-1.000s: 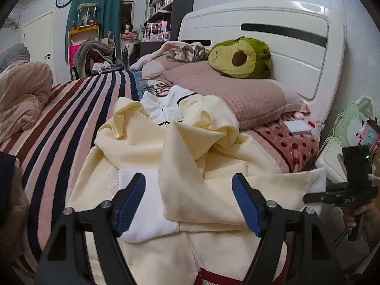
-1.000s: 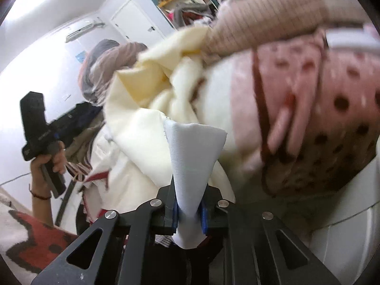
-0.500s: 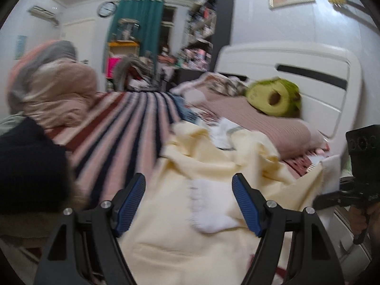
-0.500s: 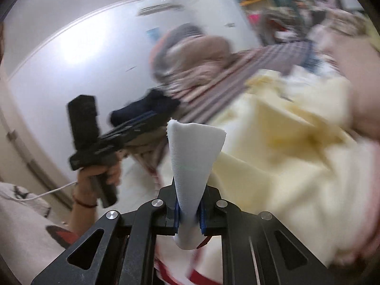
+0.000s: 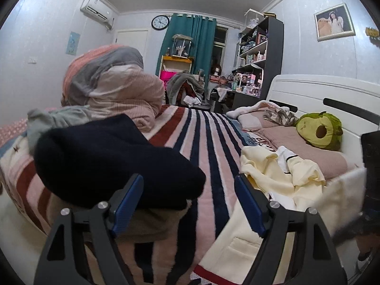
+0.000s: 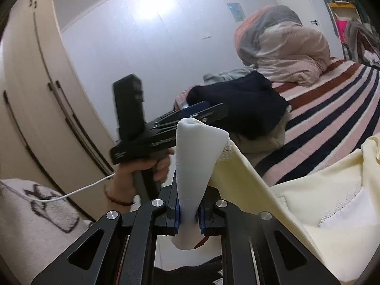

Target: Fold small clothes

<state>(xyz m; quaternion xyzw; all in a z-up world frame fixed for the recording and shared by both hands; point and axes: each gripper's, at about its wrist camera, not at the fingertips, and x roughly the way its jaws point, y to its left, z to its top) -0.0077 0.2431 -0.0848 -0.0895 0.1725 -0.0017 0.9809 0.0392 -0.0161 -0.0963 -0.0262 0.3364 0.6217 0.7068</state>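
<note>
A cream garment (image 5: 273, 182) lies crumpled on the striped blanket (image 5: 209, 142), on the right of the left wrist view. My right gripper (image 6: 188, 216) is shut on its white ribbed cuff (image 6: 197, 156), which stands up from the jaws. Cream cloth (image 6: 320, 201) trails from the cuff to the right. My left gripper (image 5: 188, 185) hovers over the blanket with its jaws opening and nothing between the pads. A dark navy garment (image 5: 106, 156) is heaped just beyond its left finger. In the right wrist view a hand holds the left gripper (image 6: 201, 112) in front of that navy heap (image 6: 239, 102).
A rolled pink and grey duvet (image 5: 114, 87) sits at the far left of the bed. A green avocado plush (image 5: 320, 130) rests on a pink pillow (image 5: 296, 142) by the white headboard (image 5: 320, 95). A wardrobe (image 6: 35, 95) stands left, and a white cable (image 6: 71, 193) hangs below the hand.
Both views swung left, from the headboard toward the duvet end. The right gripper carried the white cuff and cream cloth along. The left gripper moved off the cream garment toward the navy heap.
</note>
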